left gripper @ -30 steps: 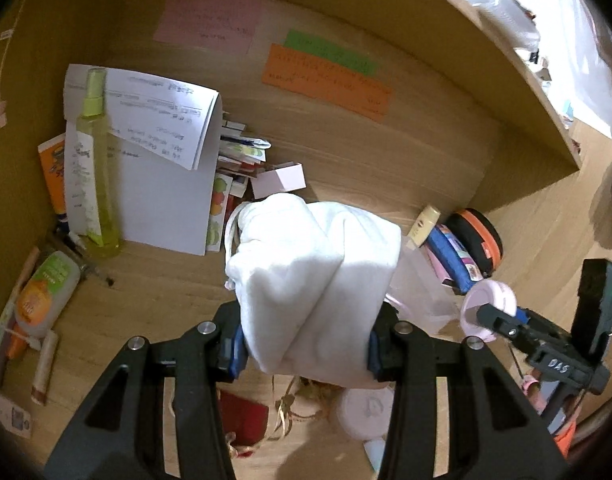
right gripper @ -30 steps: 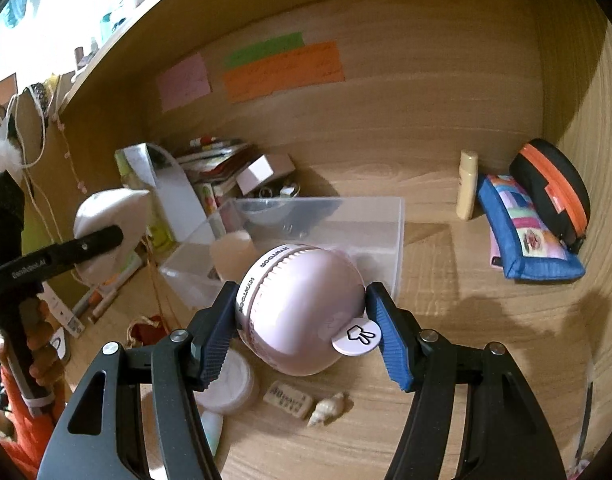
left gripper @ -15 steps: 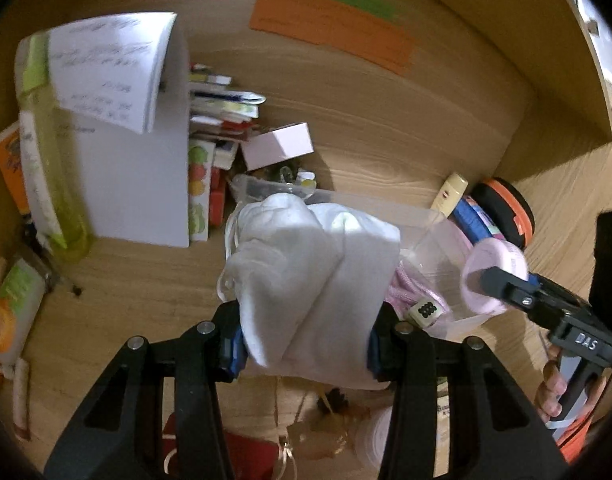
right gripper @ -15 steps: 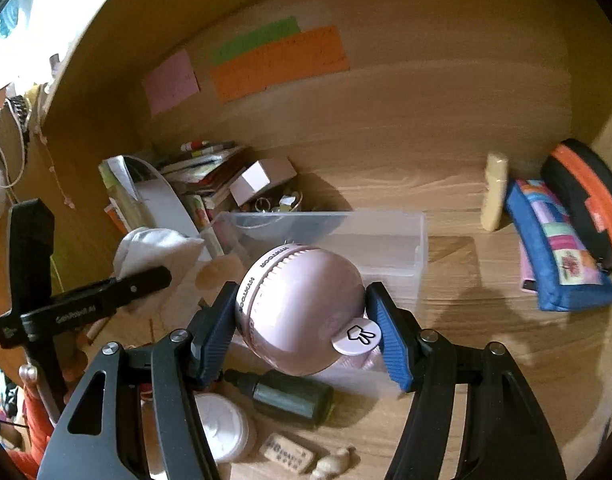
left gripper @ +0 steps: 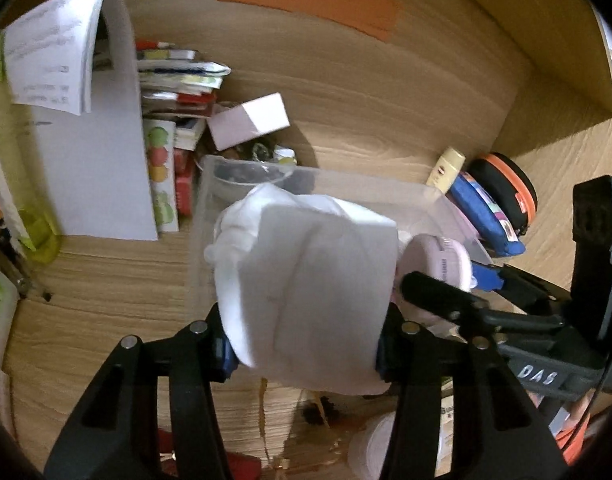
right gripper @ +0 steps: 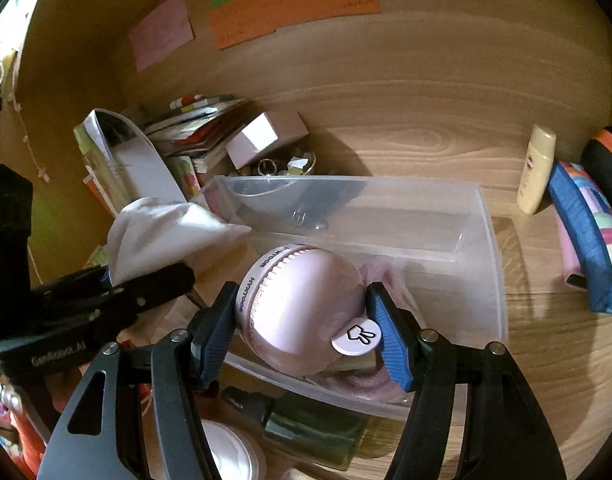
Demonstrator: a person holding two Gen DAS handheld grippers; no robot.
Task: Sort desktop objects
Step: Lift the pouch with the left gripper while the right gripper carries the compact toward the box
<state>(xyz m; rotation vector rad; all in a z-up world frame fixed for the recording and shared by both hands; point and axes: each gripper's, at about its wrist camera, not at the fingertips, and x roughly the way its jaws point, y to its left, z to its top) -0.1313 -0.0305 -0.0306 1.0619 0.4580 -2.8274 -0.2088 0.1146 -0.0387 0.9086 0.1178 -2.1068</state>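
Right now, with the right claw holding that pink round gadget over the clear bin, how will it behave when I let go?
The pink round gadget looks smooth and domed, so it may roll once released. It appears to be hard plastic, gripped only at its sides by the right claw, so it could slip. The clear bin walls should probably contain it.

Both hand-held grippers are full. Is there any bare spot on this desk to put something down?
Yes. Bare wood lies between the clear bin and the cream bottle, and right of the bin before the blue pouch. A strip is also free left of the bin, below the white sheet. The book stack corner and the bin's near side are crowded.
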